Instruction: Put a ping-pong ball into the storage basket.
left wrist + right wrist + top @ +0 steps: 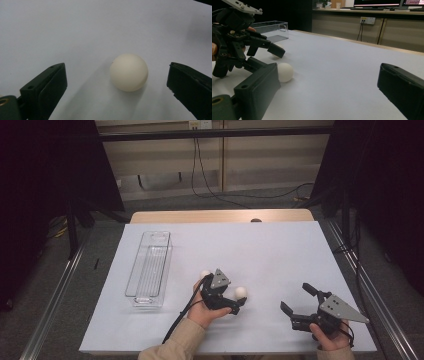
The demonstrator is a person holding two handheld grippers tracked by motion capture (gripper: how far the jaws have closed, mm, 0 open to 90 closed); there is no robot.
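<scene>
Ball [129, 72] between open left tongs [116, 85]

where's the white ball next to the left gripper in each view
High view: white ball right of the left gripper, low centre.
Left gripper view: centre, on the sheet between the open jaws.
Right gripper view: left of centre, behind its own left jaw.
Shared landmark: the left gripper, beside the ball in the high and right gripper views.
</scene>
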